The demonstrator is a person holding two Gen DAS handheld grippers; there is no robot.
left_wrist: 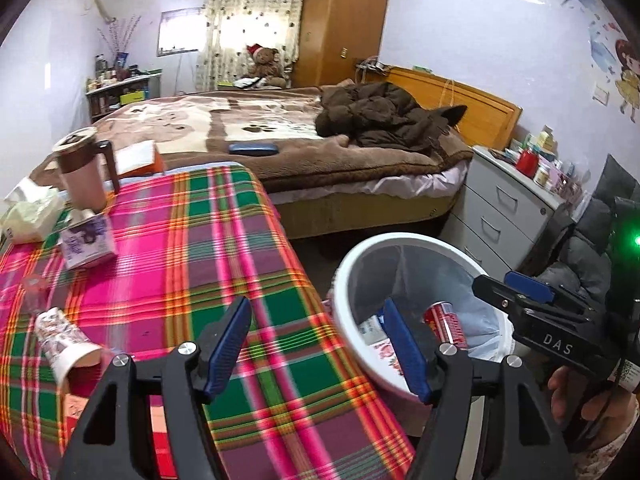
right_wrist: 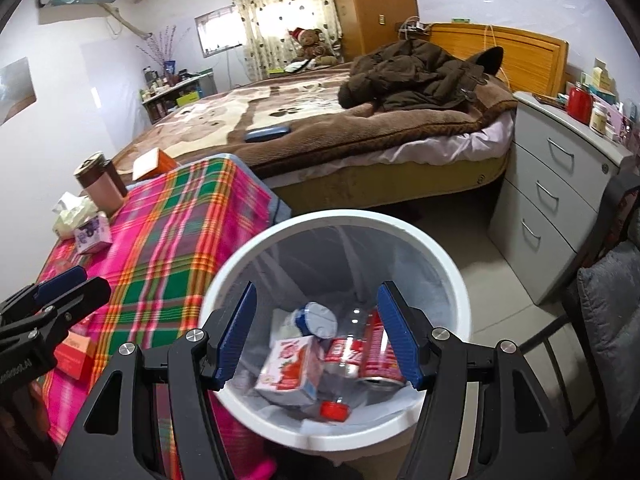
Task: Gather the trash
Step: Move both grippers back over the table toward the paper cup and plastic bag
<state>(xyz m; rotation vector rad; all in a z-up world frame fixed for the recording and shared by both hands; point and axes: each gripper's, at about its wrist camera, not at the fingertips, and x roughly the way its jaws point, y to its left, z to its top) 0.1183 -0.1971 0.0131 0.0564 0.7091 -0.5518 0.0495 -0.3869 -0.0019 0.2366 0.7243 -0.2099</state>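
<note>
Rubbish left on the plaid-clothed table looks easy to lift: a printed paper cup lies tipped on its side near the front edge, light and thin-walled, so it would crush under a hard squeeze. I'd take it across the middle of its body, or by the stiffer rolled rim, with a gentle close. Farther back a small purple-and-white carton stands by a crumpled pale tissue pack; the carton is boxy, stiff at its corners and best pinched across its flat faces. A clear plastic thing near the left edge is too blurred to name.

The left gripper hangs over the table's edge with its blue ribbed pads spread and nothing between them. The right gripper hovers above the round white plastic bin, also spread and empty.

Inside the bin's thin, slack liner lie a red drink can, smooth, hard and likely slippery, a pink strawberry carton, a clear bottle with a red cap and a pale crumpled wrapper. The cloth is soft woven fabric and would bunch if dragged.
</note>
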